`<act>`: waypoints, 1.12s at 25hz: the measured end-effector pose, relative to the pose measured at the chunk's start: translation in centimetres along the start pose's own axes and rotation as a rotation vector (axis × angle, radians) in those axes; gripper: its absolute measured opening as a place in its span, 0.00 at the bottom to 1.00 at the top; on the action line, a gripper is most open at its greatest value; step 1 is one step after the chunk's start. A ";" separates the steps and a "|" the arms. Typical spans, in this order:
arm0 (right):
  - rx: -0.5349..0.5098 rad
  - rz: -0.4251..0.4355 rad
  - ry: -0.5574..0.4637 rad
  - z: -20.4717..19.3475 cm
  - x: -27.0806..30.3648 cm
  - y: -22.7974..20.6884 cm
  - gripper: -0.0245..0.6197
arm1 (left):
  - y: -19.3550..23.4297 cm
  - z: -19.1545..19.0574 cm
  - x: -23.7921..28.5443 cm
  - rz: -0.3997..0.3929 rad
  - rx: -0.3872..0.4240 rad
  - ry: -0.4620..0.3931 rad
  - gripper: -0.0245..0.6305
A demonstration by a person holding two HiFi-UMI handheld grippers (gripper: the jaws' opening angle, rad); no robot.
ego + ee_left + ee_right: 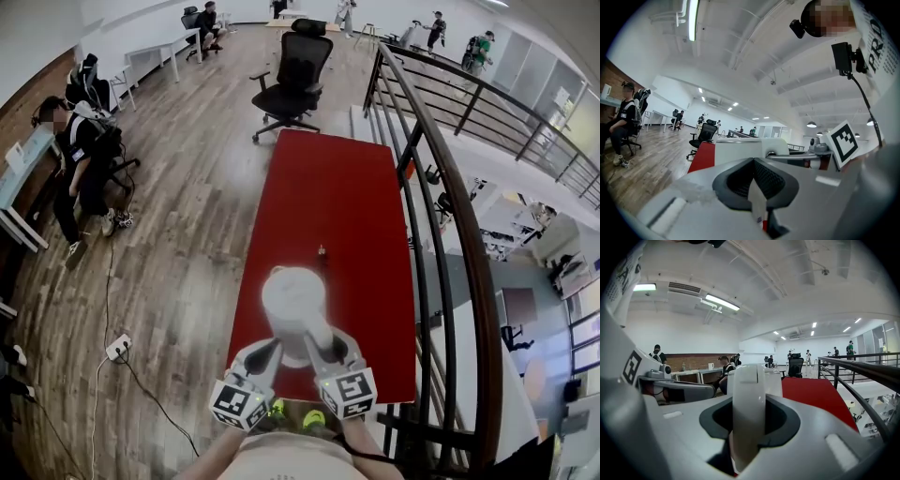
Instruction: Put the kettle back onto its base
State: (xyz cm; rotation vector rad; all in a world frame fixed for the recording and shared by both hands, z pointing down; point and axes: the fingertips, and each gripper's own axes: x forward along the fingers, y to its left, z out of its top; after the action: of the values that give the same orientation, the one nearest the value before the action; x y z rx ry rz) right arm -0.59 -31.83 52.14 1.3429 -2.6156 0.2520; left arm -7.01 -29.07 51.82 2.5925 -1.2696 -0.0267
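A wide open-plan room with a wood floor (178, 253) spreads ahead of the left gripper (753, 161) and the right gripper (749, 401). A black railing (450, 216) runs past the right one's outer side, and a long red table (328, 197) stretches straight ahead of both to a black office chair (295, 75) at its far end. The white kettle (292, 302) is directly in front of both, over the table's near end, its handle pinched in the right gripper, while the left gripper's jaws are pressed together on nothing just beside it.
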 end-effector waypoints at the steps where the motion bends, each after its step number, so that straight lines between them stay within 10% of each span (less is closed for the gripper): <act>1: 0.003 -0.001 0.004 -0.2 0.3 0.2 0.22 | 0.3 -0.1 0.0 -0.006 0.000 0.000 0.03; 28: -0.024 -0.007 -0.026 -4.5 -1.5 2.0 0.23 | -0.5 -2.4 -0.6 -0.080 -0.025 0.040 0.03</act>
State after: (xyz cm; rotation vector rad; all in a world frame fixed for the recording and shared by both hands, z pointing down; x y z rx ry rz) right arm -0.95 -28.48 55.98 1.3564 -2.6256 0.2031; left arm -6.70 -27.80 53.94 2.6074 -1.1445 -0.0062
